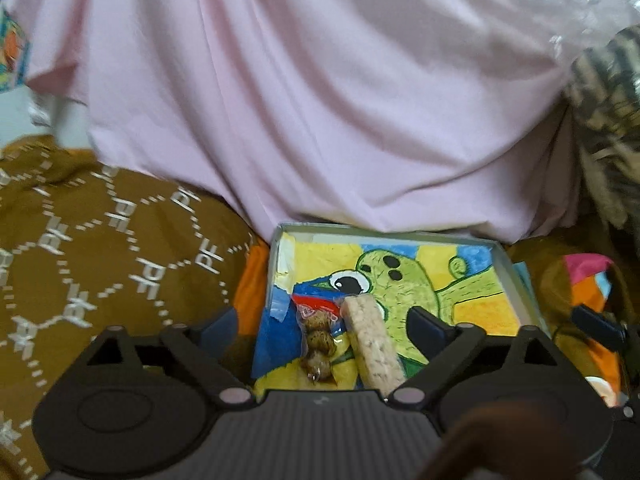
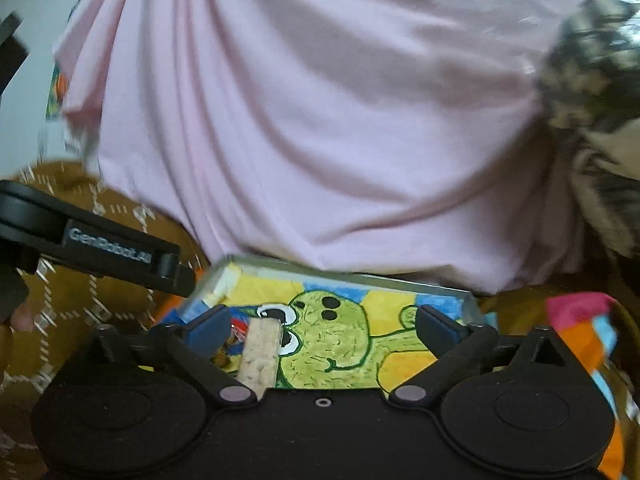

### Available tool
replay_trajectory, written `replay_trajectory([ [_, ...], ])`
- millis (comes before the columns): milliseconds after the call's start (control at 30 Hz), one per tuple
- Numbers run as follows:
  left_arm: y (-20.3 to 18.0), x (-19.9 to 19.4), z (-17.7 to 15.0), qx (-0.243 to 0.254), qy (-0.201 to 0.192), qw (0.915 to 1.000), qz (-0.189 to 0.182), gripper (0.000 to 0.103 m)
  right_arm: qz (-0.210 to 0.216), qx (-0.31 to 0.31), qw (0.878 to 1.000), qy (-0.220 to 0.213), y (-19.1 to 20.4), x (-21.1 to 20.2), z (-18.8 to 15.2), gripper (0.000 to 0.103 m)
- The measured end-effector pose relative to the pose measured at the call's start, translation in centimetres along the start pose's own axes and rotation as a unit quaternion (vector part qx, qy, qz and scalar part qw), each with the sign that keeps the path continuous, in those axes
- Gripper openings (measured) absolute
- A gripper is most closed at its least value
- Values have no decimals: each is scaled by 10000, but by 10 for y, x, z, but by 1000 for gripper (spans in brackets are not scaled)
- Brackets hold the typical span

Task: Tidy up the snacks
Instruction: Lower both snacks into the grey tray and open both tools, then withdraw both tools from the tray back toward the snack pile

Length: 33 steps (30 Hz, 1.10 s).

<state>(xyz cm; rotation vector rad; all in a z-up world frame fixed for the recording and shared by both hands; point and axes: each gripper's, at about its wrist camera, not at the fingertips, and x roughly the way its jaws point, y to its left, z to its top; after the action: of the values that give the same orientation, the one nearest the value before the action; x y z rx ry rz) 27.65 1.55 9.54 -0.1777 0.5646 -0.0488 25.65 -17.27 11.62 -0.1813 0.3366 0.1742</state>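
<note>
The brown cloth (image 1: 100,240) at the left carries a white lattice print with the letters "PF" repeated across it, some of them upside down. In the right wrist view the side of the left tool (image 2: 120,254) reads "GenRobot.AI" in pale letters, slightly blurred.

A shallow box (image 1: 516,276) with pale walls lies just below a large pink fabric (image 1: 320,100) that fills the upper part of both views. The box floor is covered by a bright drawing of a green cartoon creature (image 1: 404,284) with big eyes on yellow and blue.

Two snacks lie inside the box at its left part, side by side and touching or nearly so: a pale, speckled wafer bar (image 1: 376,348) in clear wrap, and a small clear packet of brown round pieces (image 1: 318,344) with a red label at its top. The label's writing is too small to read.

The left tool (image 1: 322,322) hangs over these two snacks with its fingers spread wide apart, gripping nothing. The right tool (image 2: 322,326) also stands wide apart and empty over the box; its left finger (image 2: 208,328) hides most of the packet (image 2: 236,334), while the bar (image 2: 262,354) shows beside it, its near end cut off by the tool body.

At the right, a multicoloured fabric (image 1: 588,276) and a grey patterned material (image 1: 604,92) are blurred and hard to identify.
</note>
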Motion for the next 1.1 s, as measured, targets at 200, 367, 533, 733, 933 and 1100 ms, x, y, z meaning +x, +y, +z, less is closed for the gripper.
replay_trajectory([
  [200,-8,-84,-10,-14,-472,9987,167,102,-150,253,9992,-271,-16,-84,-8,102],
  [367,-14,-136,-28,60,-536,9983,213,103,-188,558,9973,-433,-26,-145,-15,102],
  [533,-22,-179,-50,119,-567,9979,291,103,-54,905,9941,-588,-31,-203,-17,102],
  [733,-37,-219,-68,186,-397,9976,541,103,151,1014,9925,-663,-33,-249,-18,102],
  [933,-49,-253,-75,249,-233,9958,845,103,227,1008,9924,-673,-43,-283,-16,102],
  [1100,-56,-267,-75,298,-359,9967,662,103,105,844,9946,-592,-46,-297,-16,102],
])
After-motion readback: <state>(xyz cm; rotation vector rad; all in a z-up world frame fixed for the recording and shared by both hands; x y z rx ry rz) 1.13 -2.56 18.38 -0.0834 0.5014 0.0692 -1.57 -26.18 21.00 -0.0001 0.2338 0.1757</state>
